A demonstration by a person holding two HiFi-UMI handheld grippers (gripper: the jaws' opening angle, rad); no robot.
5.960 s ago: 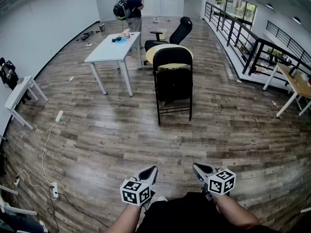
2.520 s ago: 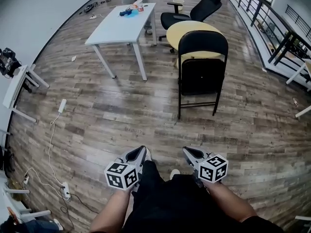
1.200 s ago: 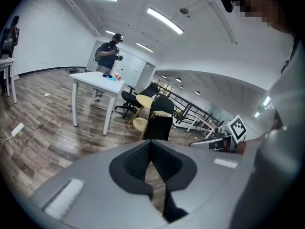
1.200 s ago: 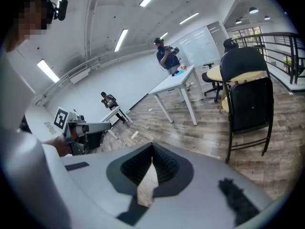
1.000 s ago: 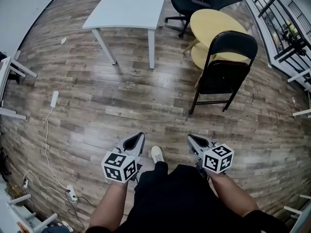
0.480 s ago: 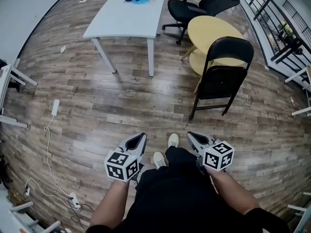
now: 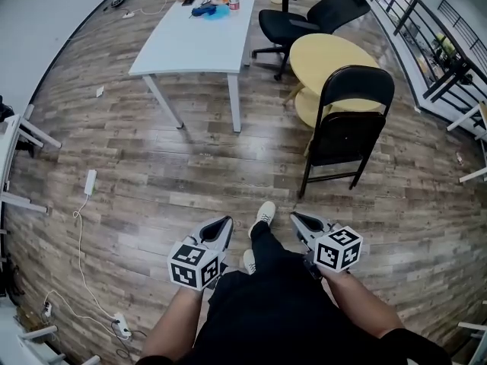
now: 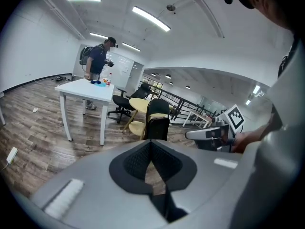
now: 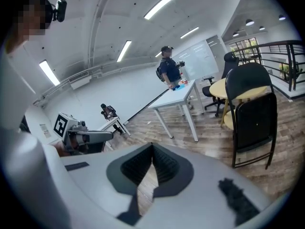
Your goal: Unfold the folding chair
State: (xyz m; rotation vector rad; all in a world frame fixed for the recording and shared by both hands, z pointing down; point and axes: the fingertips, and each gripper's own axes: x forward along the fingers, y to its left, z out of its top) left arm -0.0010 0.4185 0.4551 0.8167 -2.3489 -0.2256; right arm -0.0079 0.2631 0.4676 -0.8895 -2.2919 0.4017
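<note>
Black folding chair (image 7: 346, 128) stands folded far right by the round table (image 7: 327, 52). The left gripper (image 7: 221, 223) and right gripper (image 7: 298, 218) wait near, closed and empty, out of reach.

Bright, even light falls from the long ceiling strips (image 8: 150, 18) above the white table (image 7: 199, 40); a pale sheen lies on the wooden floor (image 7: 152, 181) just in front of that table; shadows under it are soft; far from the table, walls and boards bend sharply; both gripper views have black corners and blurred foregrounds.
</note>
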